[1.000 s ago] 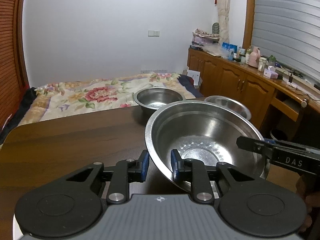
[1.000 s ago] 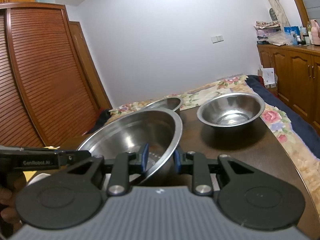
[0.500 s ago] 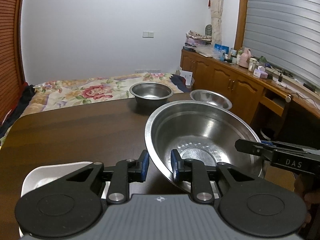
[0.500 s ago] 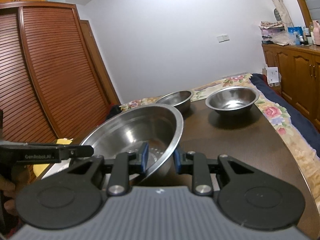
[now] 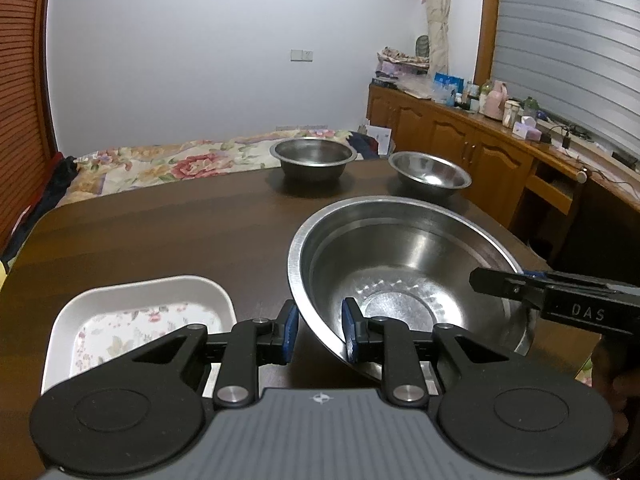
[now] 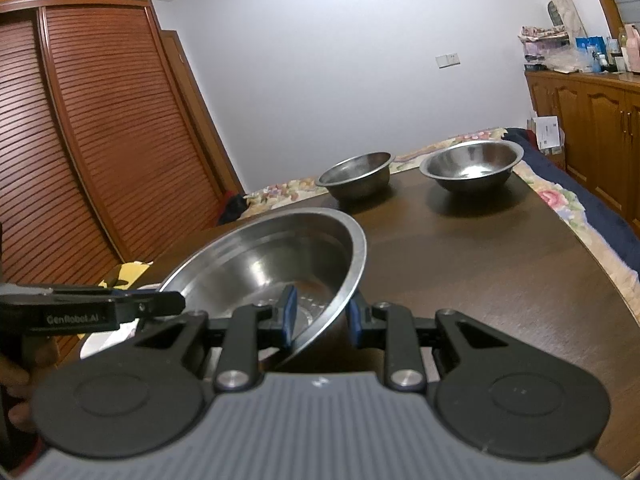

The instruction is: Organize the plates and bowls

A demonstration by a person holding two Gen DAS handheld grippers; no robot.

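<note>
- The left hand-held gripper (image 5: pixel 316 334) clamps the near rim of the large steel bowl (image 5: pixel 404 276).
- The right hand-held gripper (image 6: pixel 320 320) pinches its opposite rim.
- The bowl hangs tilted over the dark surface (image 5: pixel 160 236), beside a white floral dish (image 5: pixel 136 320).
- 2 smaller steel bowls (image 5: pixel 314 158) (image 5: pixel 430 174) stand at the far edge, apart.

Evenly lit, moderately bright indoor light from overhead. Strong fisheye bending at edges: wardrobe slats (image 6: pixel 80 120) and window shutter (image 5: pixel 568 40) curve markedly; dark vignette in upper corners. Soft highlights inside large steel bowl (image 5: pixel 404 264), brighter spots in two far bowls (image 5: pixel 314 156) (image 5: pixel 430 170); faint sheen on dark desk (image 5: pixel 160 232). Soft shadows beneath far bowls. Focus sharp throughout; slight softness on hand (image 6: pixel 12 380) at left edge.
</note>
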